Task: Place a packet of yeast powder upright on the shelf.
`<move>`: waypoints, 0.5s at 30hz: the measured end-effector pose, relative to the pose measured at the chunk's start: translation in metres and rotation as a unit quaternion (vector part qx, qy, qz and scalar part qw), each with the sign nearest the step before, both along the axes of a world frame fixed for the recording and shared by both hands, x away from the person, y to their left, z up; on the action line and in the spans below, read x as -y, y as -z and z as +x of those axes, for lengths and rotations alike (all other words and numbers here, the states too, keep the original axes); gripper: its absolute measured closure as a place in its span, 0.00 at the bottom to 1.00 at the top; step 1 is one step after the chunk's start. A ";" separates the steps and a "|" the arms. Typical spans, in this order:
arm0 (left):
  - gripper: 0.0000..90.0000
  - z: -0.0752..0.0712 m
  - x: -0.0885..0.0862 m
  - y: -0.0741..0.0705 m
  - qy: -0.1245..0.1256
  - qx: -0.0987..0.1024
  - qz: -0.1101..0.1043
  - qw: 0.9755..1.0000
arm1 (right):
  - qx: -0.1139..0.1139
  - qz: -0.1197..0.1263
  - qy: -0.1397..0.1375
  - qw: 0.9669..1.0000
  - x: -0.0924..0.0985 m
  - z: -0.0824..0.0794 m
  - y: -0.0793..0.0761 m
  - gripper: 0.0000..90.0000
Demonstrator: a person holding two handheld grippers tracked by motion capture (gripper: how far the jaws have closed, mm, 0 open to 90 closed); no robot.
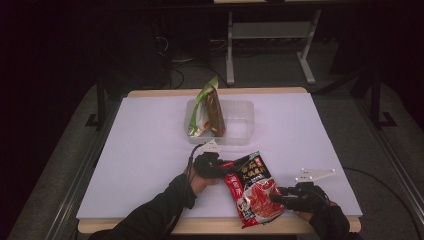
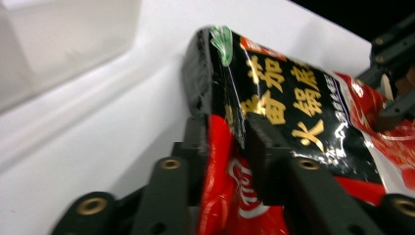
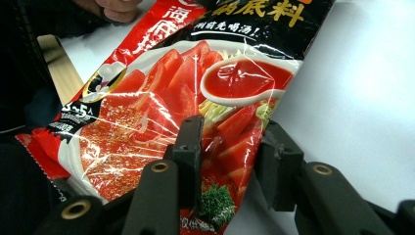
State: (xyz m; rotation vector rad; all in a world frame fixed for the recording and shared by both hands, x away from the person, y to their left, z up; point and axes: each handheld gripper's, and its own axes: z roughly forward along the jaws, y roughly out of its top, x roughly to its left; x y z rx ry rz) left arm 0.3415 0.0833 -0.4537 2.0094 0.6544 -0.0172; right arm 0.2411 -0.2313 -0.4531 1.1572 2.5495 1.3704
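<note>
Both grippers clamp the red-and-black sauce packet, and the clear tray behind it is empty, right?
Not quite. Both grippers, left and right, do clamp the sauce packet, but the clear tray holds a green packet standing in it, as the high view shows.

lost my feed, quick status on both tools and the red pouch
Left tool and right tool both shut on red pouch, opposite edges. Pouch at table's near edge. Tray with green pouch beyond, nothing between.

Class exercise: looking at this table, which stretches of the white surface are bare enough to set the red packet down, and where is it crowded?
Bare stretches: the white table left of the clear tray, and the wide area right of the tray toward the far right edge. Crowded: the near edge, where the left tool and right tool both grip the red packet, and the tray, where a green packet stands.
</note>
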 end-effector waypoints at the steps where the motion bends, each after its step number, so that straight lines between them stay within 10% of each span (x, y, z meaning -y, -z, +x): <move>1: 0.85 -0.001 0.000 -0.001 -0.001 0.010 -0.006 1.000 | 0.002 0.000 0.000 1.000 0.000 0.000 0.000 0.73; 10: 0.96 -0.005 -0.009 -0.023 -0.004 0.062 -0.047 0.997 | 0.035 -0.006 0.007 0.999 -0.003 -0.001 -0.005 0.82; 15: 0.91 -0.003 -0.011 -0.020 -0.013 0.058 -0.038 0.997 | 0.054 -0.007 0.011 0.998 -0.005 -0.002 -0.008 0.85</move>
